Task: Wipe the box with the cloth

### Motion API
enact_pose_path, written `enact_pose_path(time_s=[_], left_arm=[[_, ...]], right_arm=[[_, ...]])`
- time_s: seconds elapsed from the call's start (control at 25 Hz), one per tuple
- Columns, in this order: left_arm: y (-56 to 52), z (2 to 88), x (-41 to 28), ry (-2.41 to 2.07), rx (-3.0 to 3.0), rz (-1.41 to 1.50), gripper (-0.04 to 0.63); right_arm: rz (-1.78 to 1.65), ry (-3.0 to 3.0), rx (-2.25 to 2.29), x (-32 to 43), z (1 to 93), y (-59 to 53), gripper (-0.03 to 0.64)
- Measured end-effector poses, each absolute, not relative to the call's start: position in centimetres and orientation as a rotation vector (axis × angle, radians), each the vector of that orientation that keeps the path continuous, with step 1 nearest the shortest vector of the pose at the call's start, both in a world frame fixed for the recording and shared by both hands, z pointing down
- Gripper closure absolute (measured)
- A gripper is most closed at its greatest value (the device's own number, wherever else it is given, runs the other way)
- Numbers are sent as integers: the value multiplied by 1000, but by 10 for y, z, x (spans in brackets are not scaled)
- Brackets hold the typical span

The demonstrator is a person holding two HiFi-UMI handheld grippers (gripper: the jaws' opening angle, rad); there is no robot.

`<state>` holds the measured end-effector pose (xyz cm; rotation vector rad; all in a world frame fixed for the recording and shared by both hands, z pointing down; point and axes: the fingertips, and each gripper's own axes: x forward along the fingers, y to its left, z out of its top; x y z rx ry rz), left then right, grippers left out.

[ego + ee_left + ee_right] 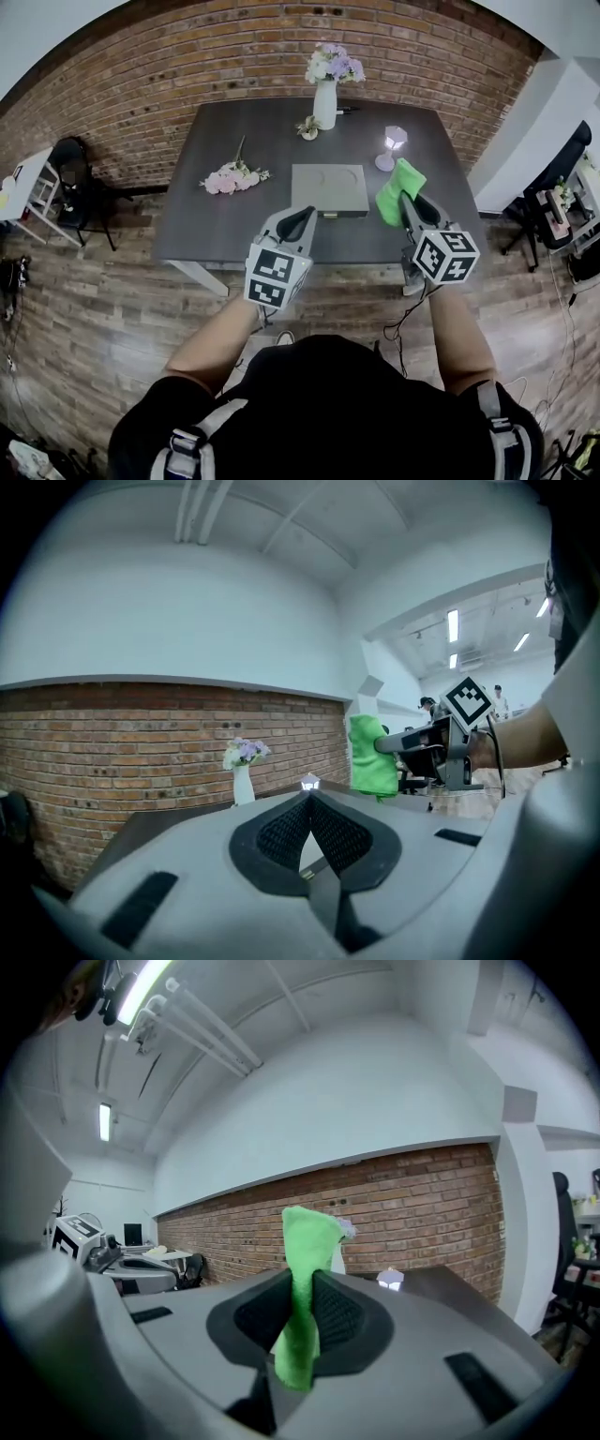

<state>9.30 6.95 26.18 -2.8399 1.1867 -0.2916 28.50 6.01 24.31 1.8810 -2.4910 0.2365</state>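
The right claw (406,200) pinches the green cloth (398,183); the left claw (305,216) is closed, holding nothing; the box (328,187) lies at the cloth's nine o'clock.

Rear boundary: red brick wall (169,66). Floor (84,319): wood planks. Centre: dark rectangular table (225,230). Left: black chair (73,173), possibly beside a white desk (33,183). Ceiling: linear light strips (453,625).

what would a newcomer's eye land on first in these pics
The bright green cloth stands out most, pinched in the right claw and held up in the air by the right side of the dark table. Next comes the flat grey box lying mid-table, with a pink bouquet to its left and a white vase of flowers behind it. The left claw is shut and holds nothing.
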Motion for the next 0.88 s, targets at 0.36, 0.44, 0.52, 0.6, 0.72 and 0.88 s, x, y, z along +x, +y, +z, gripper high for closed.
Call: enact_pose_path(time_s=[0.36,0.44,0.52,0.6,0.72,0.88], left_arm=[[67,261,81,1235,-2804,-332,586],[67,261,83,1224,-2807,-335,586],[66,261,84,1216,-2809,-331,586],[64,262,83,1219,-2806,-332,586],[60,263,81,1229,-2808,-338,586],[57,263,82,1216,-2811,-332,586]], right_arm=[[208,-2536,1852,271,243,59,561],[209,-2534,1849,269,245,59,561],[206,-2526,1852,267,247,59,561],[191,-2517,1865,267,248,60,561],[173,-2509,1878,264,249,62,561],[152,-2498,1865,257,254,65,561]])
